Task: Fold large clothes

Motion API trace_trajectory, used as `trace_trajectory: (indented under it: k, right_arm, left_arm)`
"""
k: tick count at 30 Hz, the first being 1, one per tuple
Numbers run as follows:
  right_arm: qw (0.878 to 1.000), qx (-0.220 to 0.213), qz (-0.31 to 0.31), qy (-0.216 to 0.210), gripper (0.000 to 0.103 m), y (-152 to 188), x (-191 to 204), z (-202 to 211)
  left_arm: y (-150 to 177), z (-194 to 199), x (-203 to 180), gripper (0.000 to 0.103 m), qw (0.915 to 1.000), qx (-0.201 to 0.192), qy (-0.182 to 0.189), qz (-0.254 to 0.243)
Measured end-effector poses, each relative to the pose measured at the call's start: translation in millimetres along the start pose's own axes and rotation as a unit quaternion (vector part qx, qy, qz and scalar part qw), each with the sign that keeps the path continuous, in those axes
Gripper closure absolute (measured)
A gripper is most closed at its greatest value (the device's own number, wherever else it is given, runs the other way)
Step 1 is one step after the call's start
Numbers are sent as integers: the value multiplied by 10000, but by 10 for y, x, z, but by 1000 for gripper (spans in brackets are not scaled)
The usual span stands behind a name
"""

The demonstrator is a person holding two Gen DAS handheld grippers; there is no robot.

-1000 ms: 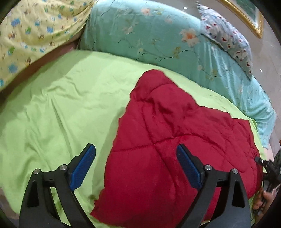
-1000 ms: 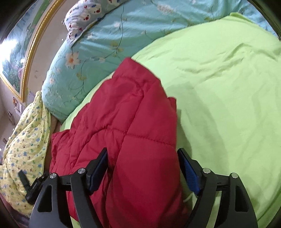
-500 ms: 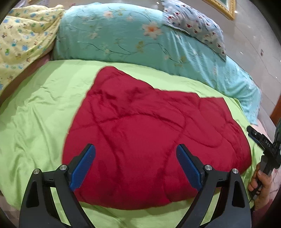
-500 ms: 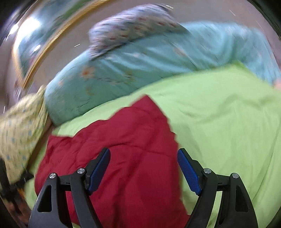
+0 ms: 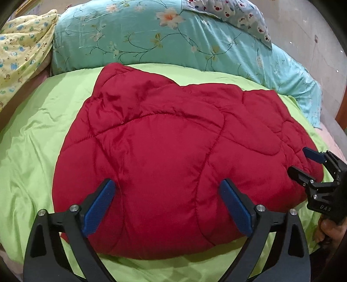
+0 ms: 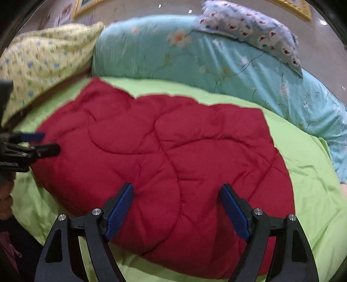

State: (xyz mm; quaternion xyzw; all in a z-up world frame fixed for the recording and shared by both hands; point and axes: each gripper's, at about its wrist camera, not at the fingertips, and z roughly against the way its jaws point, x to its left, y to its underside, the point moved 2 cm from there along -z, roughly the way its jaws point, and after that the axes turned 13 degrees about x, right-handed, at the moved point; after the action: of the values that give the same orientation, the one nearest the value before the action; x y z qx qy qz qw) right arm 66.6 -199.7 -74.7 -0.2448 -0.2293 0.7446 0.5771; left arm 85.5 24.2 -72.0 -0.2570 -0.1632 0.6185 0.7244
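A red quilted padded garment (image 5: 173, 149) lies in a folded bundle on the green bed sheet (image 5: 36, 134). It also fills the middle of the right wrist view (image 6: 169, 156). My left gripper (image 5: 167, 204) is open and empty, just above the bundle's near edge. My right gripper (image 6: 175, 208) is open and empty over the near right part of the bundle. The right gripper shows at the right edge of the left wrist view (image 5: 303, 161), and the left gripper at the left edge of the right wrist view (image 6: 41, 143).
A teal floral duvet (image 5: 151, 39) is rolled along the far side of the bed. A bear-print pillow (image 5: 234, 15) lies on it. A yellow patterned blanket (image 5: 19, 50) is heaped at the far left. The green sheet (image 6: 310, 173) surrounds the bundle.
Both grippers have swung round to face the bundle from the near edge of the bed. The red garment now lies wider and flatter across the sheet. Both grippers stay open.
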Motion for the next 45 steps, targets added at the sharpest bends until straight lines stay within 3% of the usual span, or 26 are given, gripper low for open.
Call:
trace_trajectory:
  k: [4,11,16,27,35,41,45]
  right_arm:
    - [9982,328,-461,-197,15,-146,-251,-144]
    - [9942,795,-698,-186,13,-431,-503,-448]
    - [9915,933,-901,-105,13,-604,-648,-655]
    - [9813,1075,-1594,-120,11,-860,-1142,-1004]
    - [9757,1110,-1870,-256,10,-878,-1311,-1161]
    - [9700,1113,-2124,-392,7,-849,-1419,-1218]
    - [9671,1110,-2239,-465,7,-828,-1466,-1223]
  left_arm:
    - [-135,-104,50,0,9999,120,-73,79]
    - [-570,-373,218,0,9984,406,-291,276]
    - [-863,-599,360,0,9947,673,-571,527]
    - [-1313,-1030,610,0,9867,1093,-758,933]
    - [-1533,-1284,646,0,9825,1170,-974,1076]
    - [-1535,-1231,734,0,9835,963,-763,1325]
    - [-1431,-948,770,1,9853,696,-493,1478]
